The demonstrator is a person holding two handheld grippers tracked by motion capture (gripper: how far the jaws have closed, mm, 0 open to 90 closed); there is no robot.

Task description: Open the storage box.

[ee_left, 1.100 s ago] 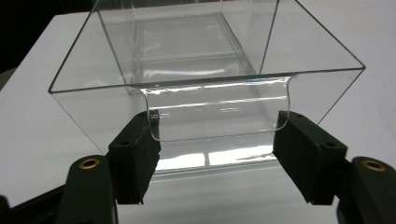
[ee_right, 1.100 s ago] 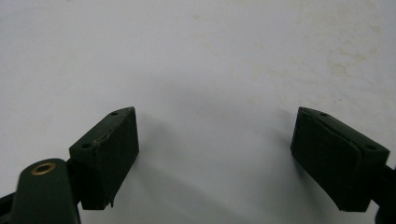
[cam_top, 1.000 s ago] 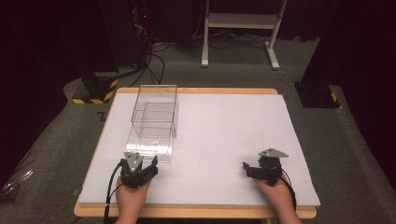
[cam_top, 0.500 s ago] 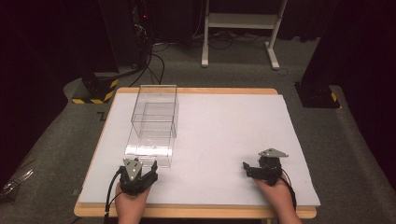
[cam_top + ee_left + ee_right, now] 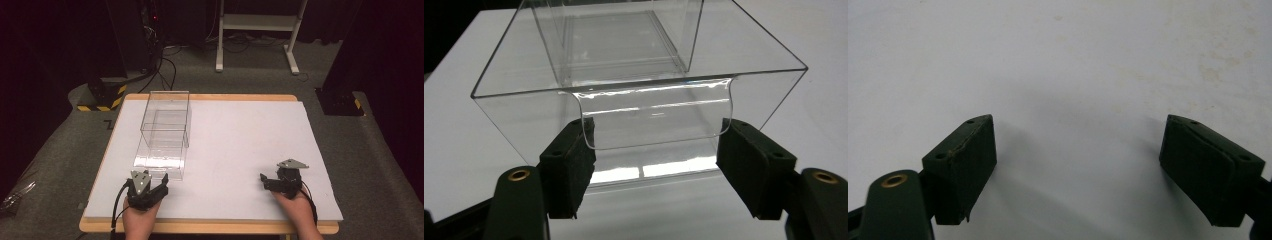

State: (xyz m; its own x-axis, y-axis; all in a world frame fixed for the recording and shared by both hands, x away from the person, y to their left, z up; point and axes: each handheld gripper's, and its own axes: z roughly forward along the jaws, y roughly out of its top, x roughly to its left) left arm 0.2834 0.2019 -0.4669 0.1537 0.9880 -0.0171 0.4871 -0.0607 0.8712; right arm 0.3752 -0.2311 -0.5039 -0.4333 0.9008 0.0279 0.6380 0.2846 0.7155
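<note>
A clear plastic box [image 5: 162,135] lies lengthwise on the left half of the white table [image 5: 245,130]. A smaller clear shell sits inside it. My left gripper [image 5: 148,179] is at the box's near end. In the left gripper view its black pads [image 5: 569,165] sit tight against both sides of a rounded grip in the box's [image 5: 639,50] front wall, so my left gripper [image 5: 656,145] is shut on it. My right gripper [image 5: 272,176] rests on the table at the near right. In the right gripper view it [image 5: 1078,150] is open, with bare tabletop between its jaws.
A white stand [image 5: 255,35] is on the floor behind the table, with cables [image 5: 165,65] trailing by it. A black base with yellow stripes [image 5: 102,95] sits at the rear left and a black base [image 5: 340,102] at the rear right. The table's wooden edge [image 5: 200,227] runs along the near side.
My left gripper has shifted a little toward the table's near edge, and the box's near end seems to have come with it. The right gripper has stayed where it was.
</note>
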